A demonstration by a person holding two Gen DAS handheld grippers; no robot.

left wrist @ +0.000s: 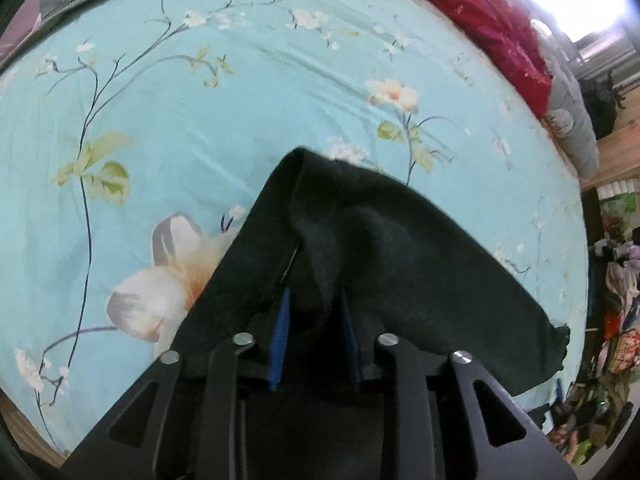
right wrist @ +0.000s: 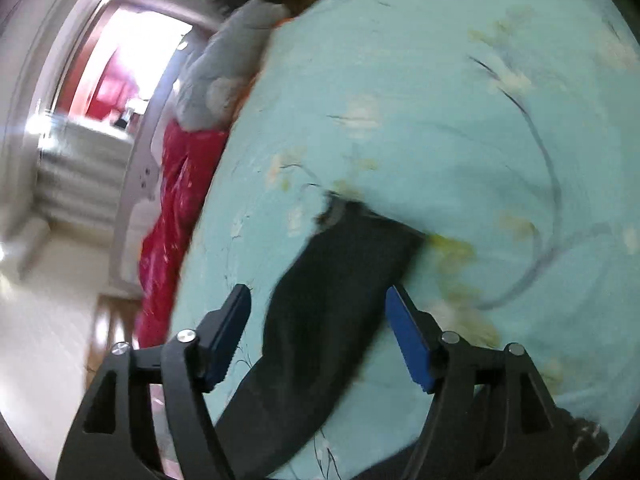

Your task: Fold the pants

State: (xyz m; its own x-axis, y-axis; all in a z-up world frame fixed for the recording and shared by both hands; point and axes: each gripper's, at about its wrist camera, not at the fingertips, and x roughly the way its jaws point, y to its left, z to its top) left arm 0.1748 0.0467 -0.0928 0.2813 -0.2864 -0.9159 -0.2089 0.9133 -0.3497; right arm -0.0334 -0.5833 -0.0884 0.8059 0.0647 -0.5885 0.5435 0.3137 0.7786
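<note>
The black pants (left wrist: 384, 248) lie on a light blue floral bedsheet (left wrist: 200, 100). My left gripper (left wrist: 316, 300) is shut on a bunched fold of the pants and holds it up over the sheet; the cloth drapes over and hides the blue fingertips (left wrist: 282, 324). In the blurred right wrist view a leg of the pants (right wrist: 332, 300) runs across the sheet (right wrist: 440, 120) between the fingers. My right gripper (right wrist: 318, 300) is open and empty, one blue pad (right wrist: 408, 332) on each side of the leg, above it.
A red quilt (left wrist: 492, 28) and a grey pillow (left wrist: 576, 132) lie along the bed's far edge. A wooden floor (left wrist: 616, 136) and a clutter of clothes (left wrist: 616, 320) are at the right. A bright doorway (right wrist: 132, 56) shows in the right wrist view.
</note>
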